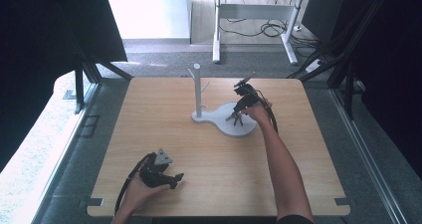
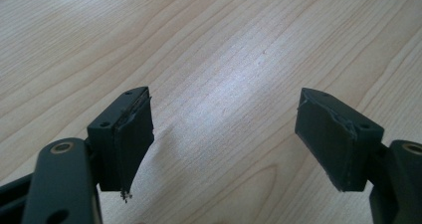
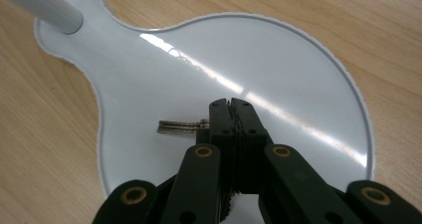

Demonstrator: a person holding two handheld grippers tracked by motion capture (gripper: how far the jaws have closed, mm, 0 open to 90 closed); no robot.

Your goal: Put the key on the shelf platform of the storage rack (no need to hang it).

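- While the right gripper (image 3: 231,104) hangs over the glossy white pear-shaped stand base (image 3: 298,69), its jaws are pressed together on a small metal key (image 3: 181,127).
- Key's long axis runs sideways from the jaw tips in the right gripper view, toward the white upright peg post (image 3: 42,7) at the base's narrow end; it sits just above the base.
- Judgement: hanging needs the key carried up toward the post.
- Left gripper (image 1: 166,176) rests far from the base on the wooden table (image 1: 209,174), jaws wide, empty.
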